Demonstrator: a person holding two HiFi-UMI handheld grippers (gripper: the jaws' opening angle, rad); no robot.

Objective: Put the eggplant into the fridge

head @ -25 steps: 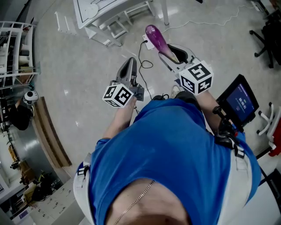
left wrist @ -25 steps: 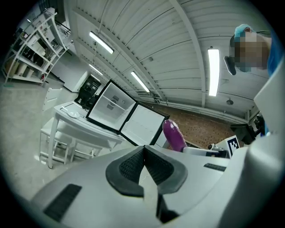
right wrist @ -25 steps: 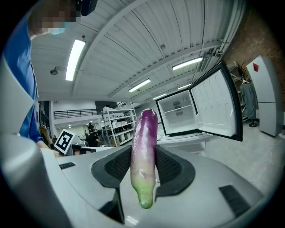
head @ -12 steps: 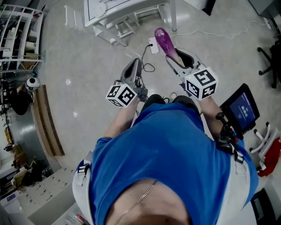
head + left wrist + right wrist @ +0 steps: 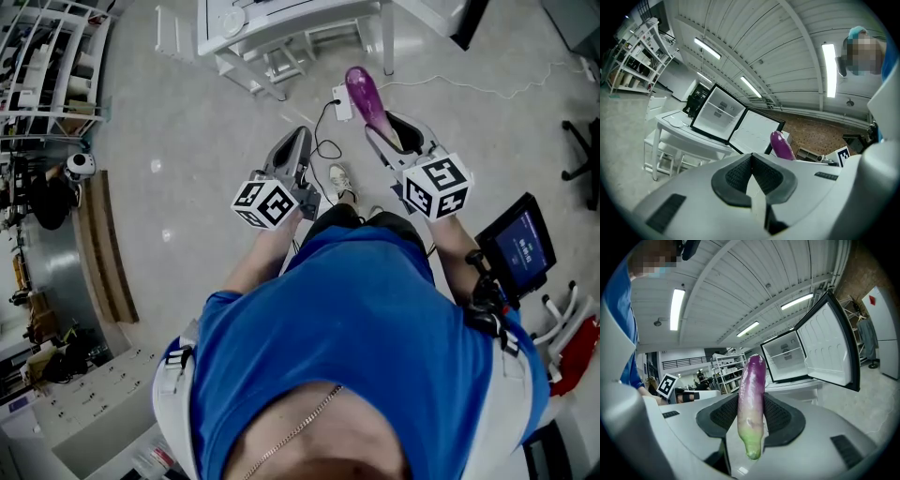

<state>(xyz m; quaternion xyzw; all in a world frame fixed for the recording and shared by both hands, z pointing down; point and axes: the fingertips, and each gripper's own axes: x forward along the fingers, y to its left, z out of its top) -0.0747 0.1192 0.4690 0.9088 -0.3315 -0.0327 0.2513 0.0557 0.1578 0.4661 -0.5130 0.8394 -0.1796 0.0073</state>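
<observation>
Head view: the right gripper point(image 5: 398, 139) holds the eggplant point(image 5: 365, 94). Left gripper view: the left gripper point(image 5: 751, 180) is pressed together, empty. Right gripper view: gripped near its green end, the eggplant could pivot and strike the open fridge point(image 5: 787, 355) door.

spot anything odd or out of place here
Nothing spilled or damaged. The fridge stands wide open, fitting the task, and the eggplant is clamped in the right hand-held gripper. Only a loose white cable trails across the floor.

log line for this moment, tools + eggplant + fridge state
right tool: shut on eggplant | left tool: shut, empty | fridge: on white table, door open | eggplant: not yet in fridge
</observation>
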